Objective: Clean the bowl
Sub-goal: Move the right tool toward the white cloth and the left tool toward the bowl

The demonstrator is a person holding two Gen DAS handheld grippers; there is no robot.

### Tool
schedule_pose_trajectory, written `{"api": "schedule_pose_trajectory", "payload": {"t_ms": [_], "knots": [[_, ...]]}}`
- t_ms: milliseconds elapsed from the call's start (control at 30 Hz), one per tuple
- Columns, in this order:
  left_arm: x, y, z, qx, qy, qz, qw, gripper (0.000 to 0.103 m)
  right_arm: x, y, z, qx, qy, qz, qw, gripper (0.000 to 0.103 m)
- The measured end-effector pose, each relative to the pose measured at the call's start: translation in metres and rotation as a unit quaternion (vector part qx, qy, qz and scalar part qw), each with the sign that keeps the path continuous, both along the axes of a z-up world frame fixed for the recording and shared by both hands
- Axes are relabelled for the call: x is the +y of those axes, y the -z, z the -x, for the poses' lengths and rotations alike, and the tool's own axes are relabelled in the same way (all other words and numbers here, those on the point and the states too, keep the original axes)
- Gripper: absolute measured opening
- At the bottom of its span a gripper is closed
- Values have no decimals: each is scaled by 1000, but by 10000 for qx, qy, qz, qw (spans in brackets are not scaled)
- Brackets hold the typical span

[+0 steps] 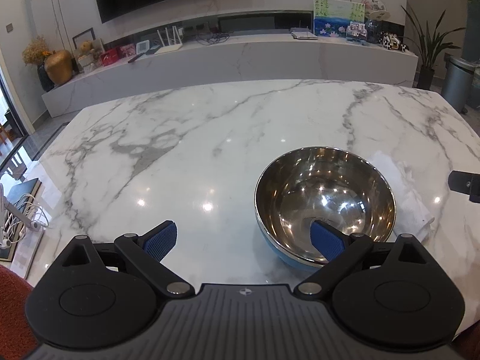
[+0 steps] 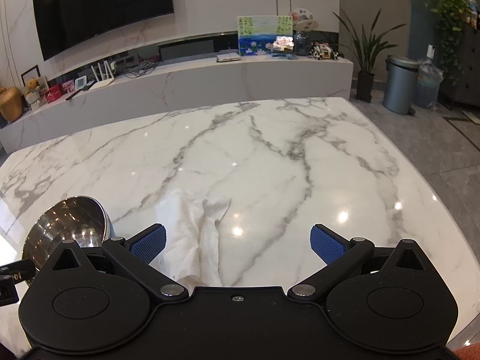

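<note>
Left wrist view: left gripper [image 1: 243,241] jaws spread wide, nothing clamped. Bowl [image 1: 325,202] upright on marble table [image 1: 180,156], ahead and right; right blue pad seen in front of bowl's near rim, contact cannot be told. Bowl polished steel inside, blue outside, round. White paper towel [image 1: 402,198] just right of bowl, partly behind it.

Right wrist view: right gripper [image 2: 237,243] jaws likewise wide apart, empty. Paper towel [image 2: 195,228] crumpled, lying between the pads nearer the left one, bowl [image 2: 69,225] left of it. Pads [image 2: 150,244] blue, ribbed; arms matte black. Table glossy white with grey veins. No legible writing.
</note>
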State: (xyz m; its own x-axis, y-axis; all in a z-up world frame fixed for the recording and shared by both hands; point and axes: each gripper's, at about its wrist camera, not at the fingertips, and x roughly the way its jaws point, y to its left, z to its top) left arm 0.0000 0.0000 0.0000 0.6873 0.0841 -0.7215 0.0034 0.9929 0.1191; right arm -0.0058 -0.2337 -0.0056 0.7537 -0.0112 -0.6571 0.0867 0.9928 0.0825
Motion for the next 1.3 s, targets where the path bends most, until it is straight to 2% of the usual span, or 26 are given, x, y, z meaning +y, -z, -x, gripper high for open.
{"api": "schedule_pose_trajectory", "payload": {"t_ms": [267,533,733,900,1300], "knots": [[1,-2,-1,55,85,234,9997,96,10,-5,-2,-62,-129,320,9994,103],[7,-3,0,59,212,499,9985,93,9,2,1,-107,-287,177,9994,102],[7,-5,1,-48,140,507,9986,93,12,2,2,-89,-346,228,9991,102],[-1,-8,-1,-37,334,272,9991,96,9,3,2,-73,-346,218,9991,102],[1,-5,-4,-3,322,324,9990,96,11,5,1,-24,-389,310,9988,102]]}}
